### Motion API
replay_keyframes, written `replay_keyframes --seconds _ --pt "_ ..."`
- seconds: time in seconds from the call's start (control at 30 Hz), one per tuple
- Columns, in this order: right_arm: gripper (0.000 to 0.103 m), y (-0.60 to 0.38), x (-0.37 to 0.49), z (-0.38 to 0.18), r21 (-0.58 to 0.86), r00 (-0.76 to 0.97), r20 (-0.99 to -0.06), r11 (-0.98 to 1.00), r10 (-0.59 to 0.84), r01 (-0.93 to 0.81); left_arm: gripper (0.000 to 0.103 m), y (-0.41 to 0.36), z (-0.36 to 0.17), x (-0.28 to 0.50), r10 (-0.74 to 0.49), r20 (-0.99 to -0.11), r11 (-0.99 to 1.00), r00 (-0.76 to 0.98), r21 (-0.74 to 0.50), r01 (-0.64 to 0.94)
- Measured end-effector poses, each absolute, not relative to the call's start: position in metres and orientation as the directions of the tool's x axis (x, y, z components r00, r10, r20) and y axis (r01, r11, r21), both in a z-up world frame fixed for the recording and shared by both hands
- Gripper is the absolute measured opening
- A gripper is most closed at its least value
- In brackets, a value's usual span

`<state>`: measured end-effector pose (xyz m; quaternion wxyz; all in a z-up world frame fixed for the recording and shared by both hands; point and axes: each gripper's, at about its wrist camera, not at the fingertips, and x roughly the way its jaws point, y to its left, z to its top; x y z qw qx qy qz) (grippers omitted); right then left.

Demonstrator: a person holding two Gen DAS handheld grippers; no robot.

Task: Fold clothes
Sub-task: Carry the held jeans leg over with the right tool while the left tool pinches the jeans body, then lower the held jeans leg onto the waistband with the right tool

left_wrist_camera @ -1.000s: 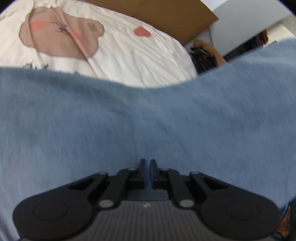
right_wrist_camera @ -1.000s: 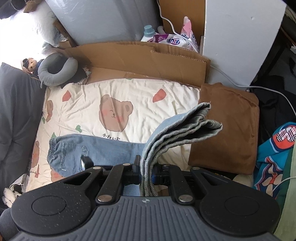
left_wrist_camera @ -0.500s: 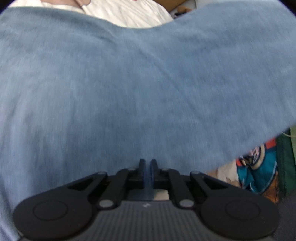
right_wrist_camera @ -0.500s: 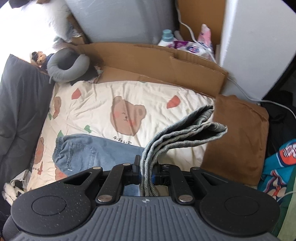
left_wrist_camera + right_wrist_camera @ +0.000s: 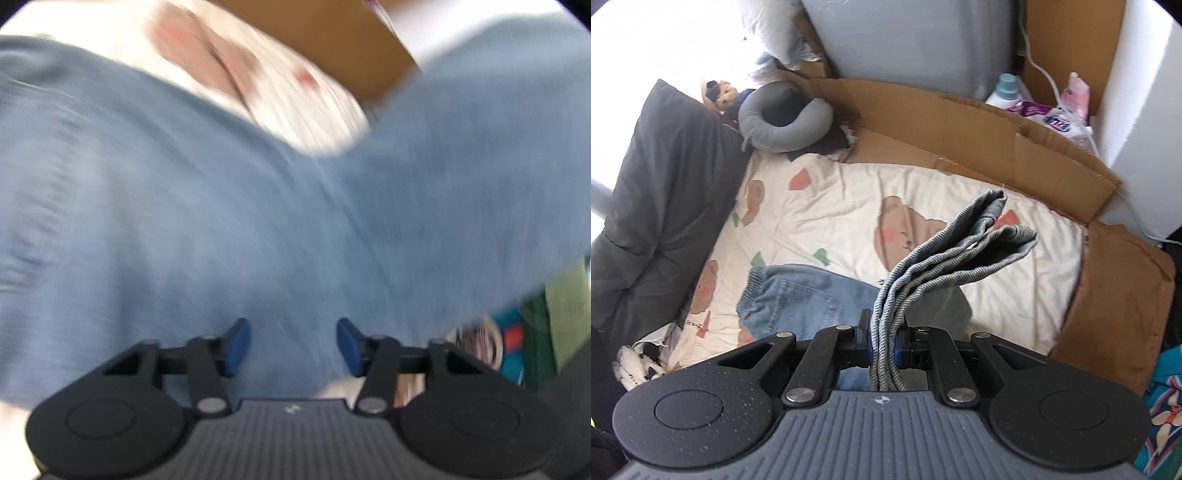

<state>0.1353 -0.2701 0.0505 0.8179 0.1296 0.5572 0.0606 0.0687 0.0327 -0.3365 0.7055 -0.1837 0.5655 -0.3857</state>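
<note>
Through my left wrist camera the picture is smeared with motion blur. My left tongs (image 5: 291,345) stand wide apart, the two blue pads (image 5: 236,345) well clear of each other with nothing pinched between them. Blue denim of the jeans (image 5: 258,221) fills almost the whole view right in front of the tips; whether the cloth touches either pad I cannot tell through the blur. Above the denim's edge shows a patch of the cream bear-print bedsheet (image 5: 295,107), and past that a slab of brown cardboard (image 5: 332,40). At the lower right edge there is some bright patterned fabric (image 5: 491,343), too blurred to read.

Through my right wrist camera things are sharp. My right tongs (image 5: 883,349) are closed tight on a bunched, several-layer fold of the jeans (image 5: 960,254), pale inner side out, which rises from between the pads and flares out up and to the right above the bed. The rest of the jeans, waistband and back pocket (image 5: 801,299), lies flat on the bedsheet (image 5: 842,206) just to the left of my tongs. A dark grey duvet (image 5: 661,192) runs along the bed's left side, a grey neck pillow (image 5: 783,114) sits at the far corner, cardboard (image 5: 960,140) lines the far edge, and a folded brown cloth (image 5: 1115,306) lies on the right.
</note>
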Motion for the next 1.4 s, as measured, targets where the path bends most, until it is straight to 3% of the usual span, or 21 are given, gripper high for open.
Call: replay_keyframes --seconds 0.13,0.23,0.6,1.4 --pt "0.009 -0.253 0.145 0.045 0.301 0.361 -0.892 0.953 0.271 0.028 0.070 0.067 -0.323 0.085 -0.717 -0.675 0.690 0.175 -0.649 0.320" --pt "0.009 -0.240 0.153 0.042 0.324 0.358 -0.885 0.946 0.296 0.019 0.072 0.084 -0.323 0.091 -0.697 -0.684 0.715 0.217 -0.638 0.285" --pt "0.009 -0.184 0.192 0.008 0.418 0.302 -0.861 0.908 0.408 -0.036 0.073 0.127 -0.324 0.079 -0.626 -0.716 0.773 0.309 -0.623 0.121" --pt "0.009 -0.098 0.234 -0.140 0.590 0.310 -0.773 0.807 0.553 0.033 0.073 0.193 -0.319 0.073 -0.439 -0.758 0.828 0.482 -0.549 -0.110"
